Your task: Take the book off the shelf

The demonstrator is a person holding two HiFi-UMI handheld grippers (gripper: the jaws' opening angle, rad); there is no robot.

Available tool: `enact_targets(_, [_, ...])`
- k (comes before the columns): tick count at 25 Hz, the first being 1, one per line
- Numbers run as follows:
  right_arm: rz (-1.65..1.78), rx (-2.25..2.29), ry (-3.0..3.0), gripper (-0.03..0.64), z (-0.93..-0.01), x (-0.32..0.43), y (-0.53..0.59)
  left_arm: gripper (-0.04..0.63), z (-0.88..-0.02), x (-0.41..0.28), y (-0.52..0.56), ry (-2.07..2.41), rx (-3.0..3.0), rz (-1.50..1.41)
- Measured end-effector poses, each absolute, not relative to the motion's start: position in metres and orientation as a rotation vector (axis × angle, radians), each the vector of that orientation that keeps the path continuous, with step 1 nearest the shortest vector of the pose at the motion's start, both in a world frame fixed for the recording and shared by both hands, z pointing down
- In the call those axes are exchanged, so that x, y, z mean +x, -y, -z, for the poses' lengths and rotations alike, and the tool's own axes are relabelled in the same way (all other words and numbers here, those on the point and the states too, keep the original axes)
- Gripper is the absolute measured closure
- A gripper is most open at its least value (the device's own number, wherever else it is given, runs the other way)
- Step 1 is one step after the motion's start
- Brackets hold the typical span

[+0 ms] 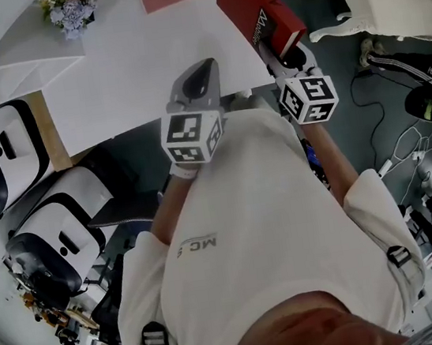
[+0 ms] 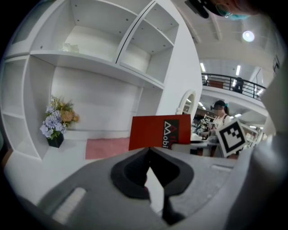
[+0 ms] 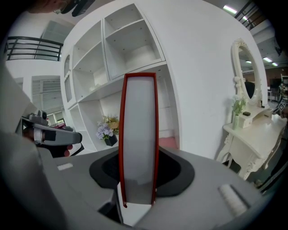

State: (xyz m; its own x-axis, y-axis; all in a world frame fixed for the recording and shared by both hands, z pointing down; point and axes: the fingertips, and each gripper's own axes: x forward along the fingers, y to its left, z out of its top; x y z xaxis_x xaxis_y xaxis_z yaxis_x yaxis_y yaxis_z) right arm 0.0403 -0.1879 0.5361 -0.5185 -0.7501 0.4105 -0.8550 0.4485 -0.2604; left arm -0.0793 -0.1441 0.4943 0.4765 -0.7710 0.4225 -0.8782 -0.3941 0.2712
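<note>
Person's white shirt (image 1: 271, 224) filled the near foreground of the head view, with both forearms stretched forward.

Left tongs (image 1: 205, 69): marker cube at the near end. Jaws were together tip to tip with nothing between them. They sat just left of the right tongs and nearer than the book.

Right tongs (image 1: 285, 50): jaws stood part-way apart and were clamped on the near end of the book (image 1: 254, 1). In the right gripper view the pads pressed the two red covers, and the pale page edge faced the camera.

Book: red hardback with white lettering. It was out of the shelf compartments, held over the right part of the shelf's (image 2: 90, 60) broad lowest board. Whether it touched that board could not be told.

Pink mat (image 2: 107, 148): flat on the board, beyond the book.

Flower pot (image 2: 56, 126): far left on the same board, near the back wall.

White carved counter (image 3: 252, 128) with oval mirror (image 3: 245, 74): well to the right of the shelf.
</note>
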Motion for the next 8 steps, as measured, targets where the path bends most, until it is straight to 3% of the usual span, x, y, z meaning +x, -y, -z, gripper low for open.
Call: enact_targets(8, [-0.752, 1.263, 2.508, 0.453, -0.5352, 0.0329, 0.1893, 0.594, -0.49, -0.0727, 0.1431, 1.361, 2.296, -0.314])
